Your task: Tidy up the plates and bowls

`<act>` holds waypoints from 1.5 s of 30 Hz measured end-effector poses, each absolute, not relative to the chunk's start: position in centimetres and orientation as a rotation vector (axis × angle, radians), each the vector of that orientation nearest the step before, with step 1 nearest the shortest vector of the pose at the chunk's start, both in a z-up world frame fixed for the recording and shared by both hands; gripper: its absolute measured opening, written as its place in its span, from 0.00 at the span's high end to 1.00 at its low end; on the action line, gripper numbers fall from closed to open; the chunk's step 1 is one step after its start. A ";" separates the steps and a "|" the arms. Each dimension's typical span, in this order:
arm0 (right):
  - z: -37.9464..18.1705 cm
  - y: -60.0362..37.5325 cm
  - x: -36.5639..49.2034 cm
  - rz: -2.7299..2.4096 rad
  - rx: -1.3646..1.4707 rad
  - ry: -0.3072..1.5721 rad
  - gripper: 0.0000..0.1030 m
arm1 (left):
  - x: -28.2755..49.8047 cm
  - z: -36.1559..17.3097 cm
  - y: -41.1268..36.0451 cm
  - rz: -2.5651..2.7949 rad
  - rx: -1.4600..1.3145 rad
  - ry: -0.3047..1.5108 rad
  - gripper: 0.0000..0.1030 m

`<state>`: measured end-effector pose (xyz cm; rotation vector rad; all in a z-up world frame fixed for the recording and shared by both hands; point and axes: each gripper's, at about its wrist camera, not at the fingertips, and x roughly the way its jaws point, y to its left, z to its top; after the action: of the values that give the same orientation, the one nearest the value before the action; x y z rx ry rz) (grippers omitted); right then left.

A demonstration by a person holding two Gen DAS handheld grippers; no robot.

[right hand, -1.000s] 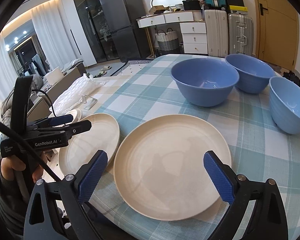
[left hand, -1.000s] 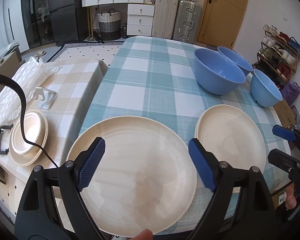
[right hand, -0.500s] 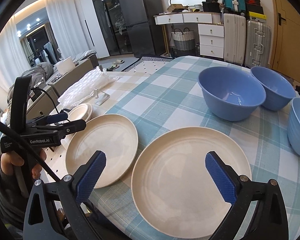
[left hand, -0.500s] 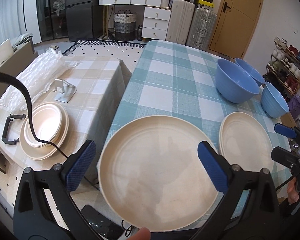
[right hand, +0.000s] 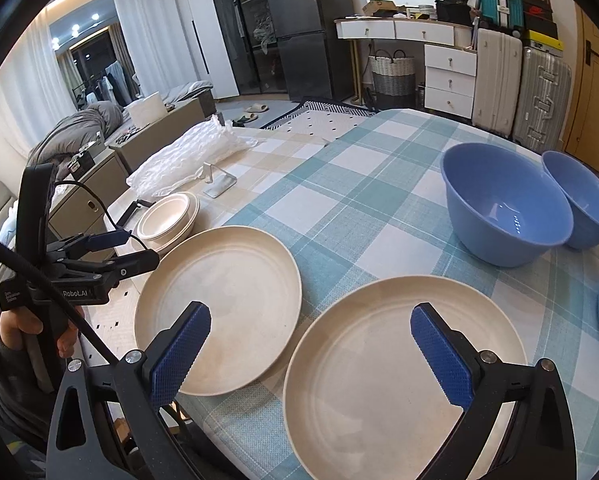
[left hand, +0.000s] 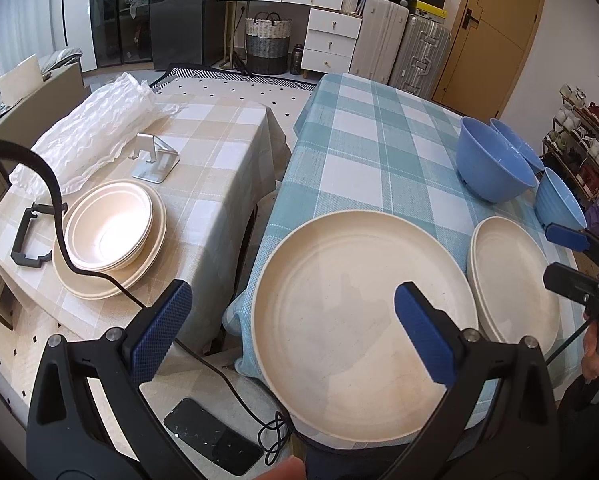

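Two cream plates lie side by side at the near edge of the teal checked table (left hand: 379, 152). My left gripper (left hand: 293, 292) hangs open above the table's left corner; its right finger is over the larger plate (left hand: 339, 312) and its left finger over the gap beside the table. The other plate (left hand: 515, 280) lies to the right. My right gripper (right hand: 311, 312) is open above this plate (right hand: 403, 368), holding nothing. Three blue bowls (right hand: 503, 208) stand at the far right. Cream bowls (left hand: 111, 232) sit stacked on a plate on the beige table.
The lower beige checked table (left hand: 219, 140) at the left carries bubble wrap (left hand: 95, 132), a metal phone stand (left hand: 155, 160) and a black bracket (left hand: 27, 236). A phone (left hand: 211, 436) and a cable lie on the floor between the tables. Suitcases and drawers stand behind.
Both grippers have drifted left along the table's near edge. The left jaws have spread wider, and the larger plate now sits under the left gripper's right finger. The cream bowl stack shows more fully.
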<state>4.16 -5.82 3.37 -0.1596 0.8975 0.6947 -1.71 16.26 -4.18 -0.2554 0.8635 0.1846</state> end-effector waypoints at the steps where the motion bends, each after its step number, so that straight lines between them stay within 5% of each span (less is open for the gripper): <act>1: 3.3 -5.7 4.3 0.699 -0.162 0.900 0.01 | -1.8 -4.3 16.3 0.184 -0.257 0.867 0.02; 32: -1.0 1.9 6.8 0.862 -0.330 1.046 0.01 | -3.1 -9.2 16.0 0.151 -0.357 0.925 0.07; 38: -1.6 3.0 7.0 0.855 -0.354 1.062 0.02 | -3.0 -9.8 15.9 0.151 -0.354 0.926 0.15; 45: -2.7 4.1 7.2 0.844 -0.402 1.098 0.18 | -2.9 -10.6 15.6 0.137 -0.348 0.934 0.30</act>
<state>7.19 4.08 -2.70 -0.4017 1.0979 0.8442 -2.88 15.58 -10.61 -0.3483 0.9340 0.1368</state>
